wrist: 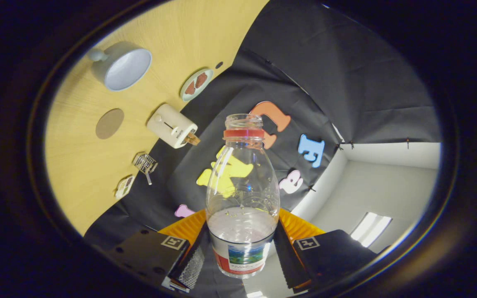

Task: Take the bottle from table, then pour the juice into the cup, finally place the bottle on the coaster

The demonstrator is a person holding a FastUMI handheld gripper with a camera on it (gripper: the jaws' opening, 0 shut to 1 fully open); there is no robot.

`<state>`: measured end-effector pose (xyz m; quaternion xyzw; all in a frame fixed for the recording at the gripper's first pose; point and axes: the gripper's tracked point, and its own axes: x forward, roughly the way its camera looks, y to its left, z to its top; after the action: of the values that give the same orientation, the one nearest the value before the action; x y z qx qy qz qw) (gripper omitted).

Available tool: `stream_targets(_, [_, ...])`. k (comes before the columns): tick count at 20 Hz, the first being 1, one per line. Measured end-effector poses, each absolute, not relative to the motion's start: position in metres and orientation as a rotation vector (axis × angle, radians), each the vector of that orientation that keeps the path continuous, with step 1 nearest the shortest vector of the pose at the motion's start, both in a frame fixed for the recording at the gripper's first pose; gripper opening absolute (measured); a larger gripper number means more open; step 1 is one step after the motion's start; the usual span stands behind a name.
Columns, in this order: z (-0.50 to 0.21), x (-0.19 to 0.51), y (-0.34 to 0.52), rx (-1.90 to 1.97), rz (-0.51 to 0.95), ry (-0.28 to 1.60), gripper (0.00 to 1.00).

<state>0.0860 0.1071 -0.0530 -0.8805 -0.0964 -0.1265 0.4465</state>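
Bottle [242, 198], label unreadable, clamped between gripper [242, 252] fingers.

The clear, glossy plastic bottle [242, 194] with a red neck ring and printed paper label sits pinched between the gripper's [242, 248] matt black, finely textured fingers [193, 258]. The pale yellow wood-grain table [85, 165] looks smooth and matt. The light blue cup [121, 66] looks glazed, and the round brown coaster [109, 123] dull.

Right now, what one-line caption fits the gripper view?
Gripper shut on an uncapped, partly filled bottle, tilted over the table with cup and coaster beyond.
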Motion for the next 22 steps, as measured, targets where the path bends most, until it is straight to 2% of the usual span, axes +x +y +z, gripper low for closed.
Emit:
stream_targets(7, [-0.052,0.08,0.09,-1.991,-0.34,-0.171,0.81])
stream_targets(13, [-0.046,0.072,0.087,-1.724,-0.364,-0.204,0.81])
stream_targets(22, [-0.065,0.084,0.082,-1.251,-0.264,-0.172,0.81])
